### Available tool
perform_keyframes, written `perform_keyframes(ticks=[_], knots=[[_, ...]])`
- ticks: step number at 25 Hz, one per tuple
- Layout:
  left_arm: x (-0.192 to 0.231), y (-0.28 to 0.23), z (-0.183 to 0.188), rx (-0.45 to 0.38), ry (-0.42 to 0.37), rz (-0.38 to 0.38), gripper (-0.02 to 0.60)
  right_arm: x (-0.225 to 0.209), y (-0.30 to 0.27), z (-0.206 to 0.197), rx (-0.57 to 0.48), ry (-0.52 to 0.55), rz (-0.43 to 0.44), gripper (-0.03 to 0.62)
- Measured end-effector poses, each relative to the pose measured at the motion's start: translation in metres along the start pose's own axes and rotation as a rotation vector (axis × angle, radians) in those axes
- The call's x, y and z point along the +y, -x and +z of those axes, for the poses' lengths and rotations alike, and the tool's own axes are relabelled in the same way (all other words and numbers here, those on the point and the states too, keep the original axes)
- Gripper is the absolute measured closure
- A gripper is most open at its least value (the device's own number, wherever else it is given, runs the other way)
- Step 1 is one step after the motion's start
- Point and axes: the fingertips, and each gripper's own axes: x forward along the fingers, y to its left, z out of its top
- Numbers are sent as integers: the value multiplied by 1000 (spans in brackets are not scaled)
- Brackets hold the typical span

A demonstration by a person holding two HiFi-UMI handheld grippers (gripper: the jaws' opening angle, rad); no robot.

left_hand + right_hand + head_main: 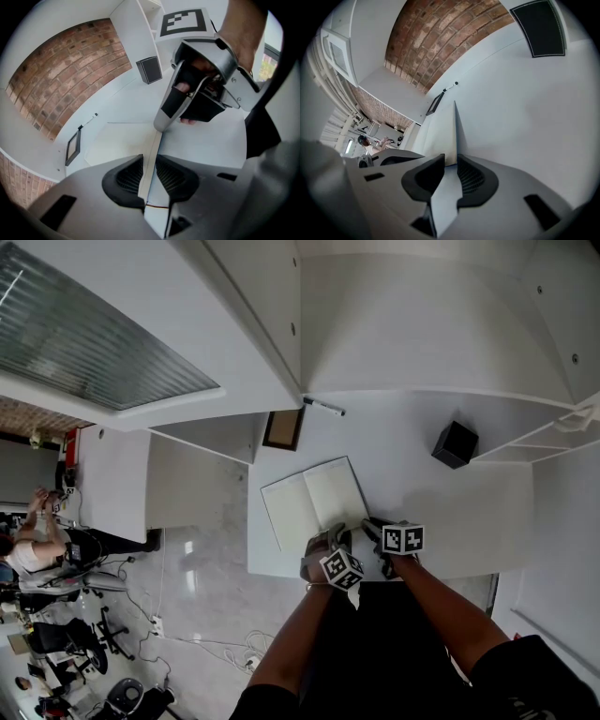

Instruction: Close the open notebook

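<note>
The open notebook (314,502) lies on the white table (450,512), its cream pages facing up. Both grippers sit at its near right corner. My left gripper (330,540) is shut on the edge of the notebook's right-hand leaf, which runs as a thin sheet between its pads (149,165). Just beyond it, my right gripper (371,525) pinches the same edge. From the left gripper view, the right gripper (162,125) has its tip on that sheet. In the right gripper view, the raised leaf (438,124) stands on edge between the jaws of the right gripper (451,165).
A black box (455,443) stands at the table's far right. A pen (323,407) and a small dark picture frame (283,428) lie beyond the notebook. White shelving surrounds the table. The table's near edge is right under my hands. People sit far off to the left.
</note>
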Motion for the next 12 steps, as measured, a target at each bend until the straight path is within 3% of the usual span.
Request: perform_keyframes(ticks=[12], knots=[[6,14,0,-68,164,-45,479,16,16,5,-6,49,18,551]])
